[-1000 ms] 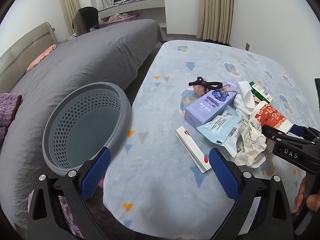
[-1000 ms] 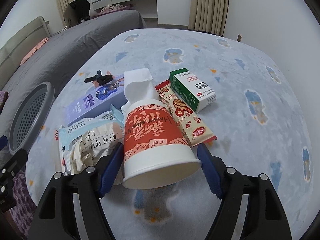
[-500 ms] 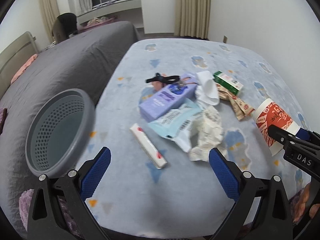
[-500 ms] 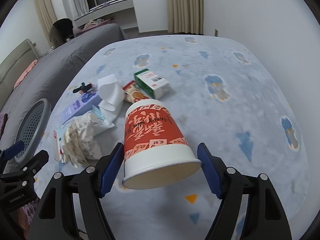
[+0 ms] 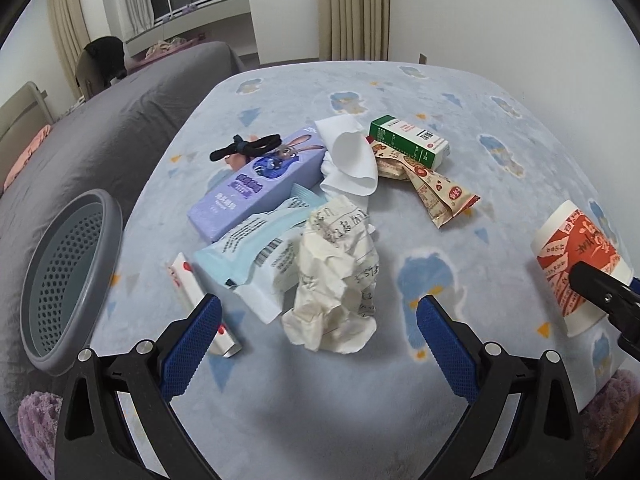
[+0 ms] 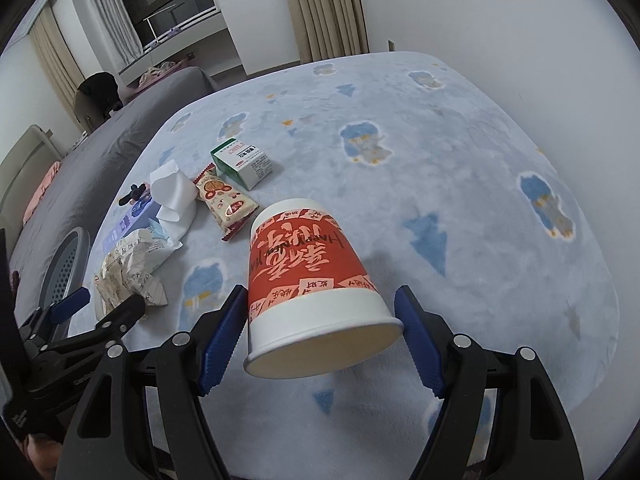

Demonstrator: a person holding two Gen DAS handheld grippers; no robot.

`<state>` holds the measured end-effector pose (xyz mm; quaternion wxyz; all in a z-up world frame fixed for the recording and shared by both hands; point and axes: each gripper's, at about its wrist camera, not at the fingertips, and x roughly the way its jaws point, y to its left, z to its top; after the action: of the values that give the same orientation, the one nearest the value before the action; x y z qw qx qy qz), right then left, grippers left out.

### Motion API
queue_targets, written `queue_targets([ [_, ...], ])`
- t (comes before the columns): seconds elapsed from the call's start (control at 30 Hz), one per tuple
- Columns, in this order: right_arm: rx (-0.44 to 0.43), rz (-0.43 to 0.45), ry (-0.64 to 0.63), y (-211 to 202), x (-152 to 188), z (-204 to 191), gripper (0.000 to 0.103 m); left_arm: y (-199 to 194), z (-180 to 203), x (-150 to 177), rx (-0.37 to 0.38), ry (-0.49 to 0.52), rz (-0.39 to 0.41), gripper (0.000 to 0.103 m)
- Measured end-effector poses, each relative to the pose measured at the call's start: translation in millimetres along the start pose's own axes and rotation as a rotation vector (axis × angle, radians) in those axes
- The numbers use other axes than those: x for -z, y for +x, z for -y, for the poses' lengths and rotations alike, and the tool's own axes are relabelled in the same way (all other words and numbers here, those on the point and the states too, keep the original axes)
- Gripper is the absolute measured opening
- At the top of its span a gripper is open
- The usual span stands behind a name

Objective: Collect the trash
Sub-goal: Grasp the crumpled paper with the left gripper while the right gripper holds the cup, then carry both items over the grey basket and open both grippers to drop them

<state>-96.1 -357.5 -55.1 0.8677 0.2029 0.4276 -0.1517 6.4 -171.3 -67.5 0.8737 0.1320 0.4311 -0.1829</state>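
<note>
My right gripper [image 6: 320, 334] is shut on a red and white paper cup [image 6: 304, 276] and holds it above the blue blanket; the cup also shows at the right of the left wrist view [image 5: 576, 256]. My left gripper [image 5: 316, 344] is open and empty, just in front of a crumpled paper ball [image 5: 340, 272]. Behind the ball lie a pale blue wipes pack [image 5: 256, 248], a purple box [image 5: 260, 184], a white tissue [image 5: 352, 156], a snack wrapper [image 5: 436, 188], a green carton [image 5: 408, 144] and a thin red and white tube [image 5: 200, 300]. A grey perforated basket [image 5: 68, 276] stands at the left.
A black hair tie [image 5: 244, 148] lies on the purple box. The blue patterned blanket [image 6: 440, 160] covers the bed surface. A grey bed [image 5: 100, 120] lies to the left. A white wall [image 6: 520, 20] and beige curtains [image 5: 352, 8] are behind.
Both grippers have swung right. The trash pile has come to the middle of the left view. The right gripper has carried the cup up and away from the pile.
</note>
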Motion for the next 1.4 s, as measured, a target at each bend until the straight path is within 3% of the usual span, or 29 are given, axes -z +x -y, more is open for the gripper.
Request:
queue_targets([
  [0.07,-0.006,-0.004,0.001,-0.1,2.6,0.6,0.072,2.4,4.2,-0.3,-0.003,0.016,0.004,0.088],
  [0.13,-0.006,-0.005,-0.002,-0.9,4.1,-0.6,0.072,7.6,8.5,-0.5,-0.002,0.030,-0.007,0.071],
  [0.2,-0.013,-0.008,-0.002,-2.0,4.9,-1.4,0.072,11.2,10.3,-0.2,-0.004,0.035,-0.017,0.061],
  [0.3,-0.014,-0.010,-0.009,-4.4,6.7,-4.7,0.072,10.2,7.2,0.6,0.036,0.022,-0.030,0.038],
  [0.6,-0.024,-0.010,-0.031,-13.4,8.0,-26.6,0.072,-22.1,-7.4,2.9,0.093,-0.001,0.021,0.037],
  [0.8,-0.058,0.005,-0.090,-19.9,0.4,-68.4,0.072,-56.4,-52.4,-0.7,0.077,-0.064,0.084,0.037],
  [1.03,-0.169,0.011,-0.211,-10.4,-11.8,-154.4,0.072,-71.2,-139.0,-4.2,-0.035,-0.170,0.125,0.037],
  [1.4,-0.359,-0.047,-0.459,43.5,-16.9,-319.1,0.072,-49.7,-280.0,13.5,-0.244,-0.345,0.069,0.038],
])
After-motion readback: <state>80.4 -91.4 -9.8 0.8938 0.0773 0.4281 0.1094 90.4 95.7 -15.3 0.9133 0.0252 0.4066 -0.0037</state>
